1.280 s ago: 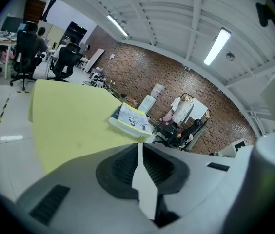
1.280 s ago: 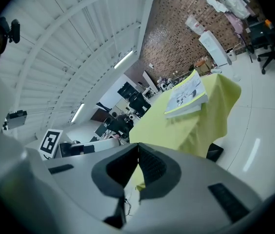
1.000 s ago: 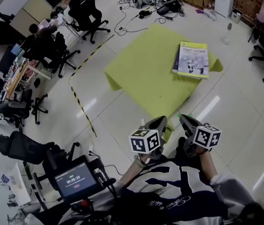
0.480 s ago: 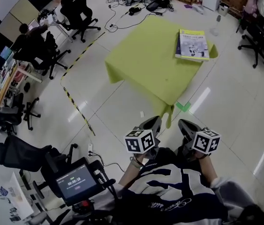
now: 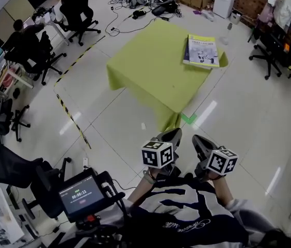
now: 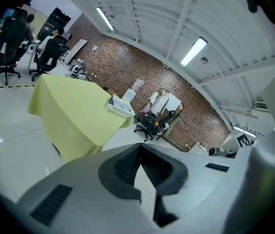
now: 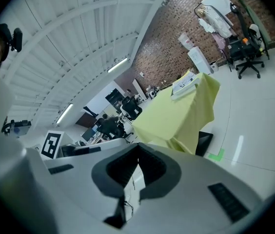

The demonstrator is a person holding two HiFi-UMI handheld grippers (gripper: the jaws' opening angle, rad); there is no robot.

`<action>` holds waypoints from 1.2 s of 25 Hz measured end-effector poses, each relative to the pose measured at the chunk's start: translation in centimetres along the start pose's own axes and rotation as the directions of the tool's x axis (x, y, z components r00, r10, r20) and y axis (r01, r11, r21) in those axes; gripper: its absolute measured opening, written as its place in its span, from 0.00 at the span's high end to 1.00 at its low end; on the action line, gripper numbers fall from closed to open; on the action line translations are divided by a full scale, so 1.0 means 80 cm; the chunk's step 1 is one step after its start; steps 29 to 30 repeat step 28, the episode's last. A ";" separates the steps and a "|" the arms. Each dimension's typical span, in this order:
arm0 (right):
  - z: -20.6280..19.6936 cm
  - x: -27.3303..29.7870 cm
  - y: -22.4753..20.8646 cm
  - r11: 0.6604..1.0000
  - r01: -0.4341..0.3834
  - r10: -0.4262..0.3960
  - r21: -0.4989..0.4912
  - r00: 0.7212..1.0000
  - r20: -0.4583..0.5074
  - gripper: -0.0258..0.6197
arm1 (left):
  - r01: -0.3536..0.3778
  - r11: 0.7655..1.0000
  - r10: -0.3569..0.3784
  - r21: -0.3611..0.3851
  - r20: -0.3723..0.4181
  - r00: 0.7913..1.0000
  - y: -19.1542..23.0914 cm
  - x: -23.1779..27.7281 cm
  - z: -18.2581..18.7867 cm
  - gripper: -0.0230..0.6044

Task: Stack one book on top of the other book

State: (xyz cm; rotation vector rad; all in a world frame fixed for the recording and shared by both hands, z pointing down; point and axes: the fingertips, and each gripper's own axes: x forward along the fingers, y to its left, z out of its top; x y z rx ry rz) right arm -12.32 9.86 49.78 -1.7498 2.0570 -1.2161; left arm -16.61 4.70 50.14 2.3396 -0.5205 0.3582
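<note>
Two books (image 5: 201, 51) lie stacked at the far right corner of a table draped in yellow-green cloth (image 5: 156, 71); the top one has a light cover with a yellow band. The stack also shows small in the left gripper view as books (image 6: 120, 104) and in the right gripper view as books (image 7: 183, 85). My left gripper (image 5: 173, 135) and right gripper (image 5: 197, 139) are held close to my body, well short of the table. Both are shut with nothing between their jaws.
Office chairs (image 5: 81, 12) and seated people stand at the back left, more chairs (image 5: 269, 48) at the right. Yellow-black tape (image 5: 70, 115) runs across the tiled floor. A green marker (image 5: 189, 119) lies by the table's near corner. A tablet on a stand (image 5: 77, 195) sits at my lower left.
The table and books have slid up and left in the head view as I moved back from them. Both grippers stay shut and empty, a little lower in the picture.
</note>
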 end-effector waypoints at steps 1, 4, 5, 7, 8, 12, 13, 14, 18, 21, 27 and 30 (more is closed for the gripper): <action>-0.002 -0.005 0.001 1.000 0.004 -0.004 0.001 1.000 0.001 0.98 | 0.007 1.000 -0.007 0.004 -0.006 1.000 -0.006 0.000 -0.002 0.96; -0.009 -0.020 0.003 1.000 0.011 -0.011 0.007 1.000 0.004 0.98 | 0.017 1.000 -0.017 0.006 -0.029 0.999 -0.018 -0.002 -0.014 0.96; -0.011 -0.027 0.001 1.000 0.014 -0.014 0.009 1.000 0.006 0.98 | 0.019 1.000 -0.018 0.006 -0.036 0.999 -0.023 -0.001 -0.018 0.96; -0.012 -0.039 -0.005 1.000 0.019 -0.019 0.013 1.000 0.014 0.98 | 0.020 1.000 -0.019 0.008 -0.046 0.999 -0.033 0.000 -0.026 0.96; -0.010 -0.044 -0.007 1.000 0.020 -0.021 0.015 1.000 0.019 0.98 | 0.020 1.000 -0.020 0.010 -0.049 0.999 -0.038 0.001 -0.028 0.96; -0.004 -0.059 -0.010 1.000 0.021 -0.022 0.022 0.999 0.035 0.98 | 0.020 1.000 -0.019 0.021 -0.060 0.998 -0.053 0.000 -0.032 0.96; -0.005 -0.062 -0.012 1.000 0.020 -0.021 0.023 0.999 0.035 0.98 | 0.019 1.000 -0.017 0.021 -0.061 0.998 -0.056 0.000 -0.034 0.96; -0.006 -0.065 -0.013 1.000 0.019 -0.019 0.023 0.999 0.035 0.98 | 0.017 1.000 -0.016 0.019 -0.061 0.998 -0.058 -0.001 -0.037 0.96; -0.009 -0.078 -0.017 1.000 0.010 -0.011 0.022 0.999 0.037 0.98 | 0.011 1.000 -0.010 0.010 -0.055 0.998 -0.066 -0.002 -0.045 0.96; -0.008 -0.086 -0.021 1.000 0.005 -0.006 0.021 0.999 0.037 0.98 | 0.007 1.000 -0.006 0.010 -0.052 0.999 -0.074 0.002 -0.047 0.96; -0.010 -0.096 -0.026 1.000 -0.004 0.003 0.016 1.000 0.027 0.98 | 0.001 1.000 0.000 0.010 -0.056 0.998 -0.084 0.006 -0.057 0.96; -0.012 -0.098 -0.026 1.000 -0.005 0.004 0.016 1.000 0.025 0.98 | -0.001 1.000 0.001 0.009 -0.057 0.998 -0.085 0.005 -0.059 0.96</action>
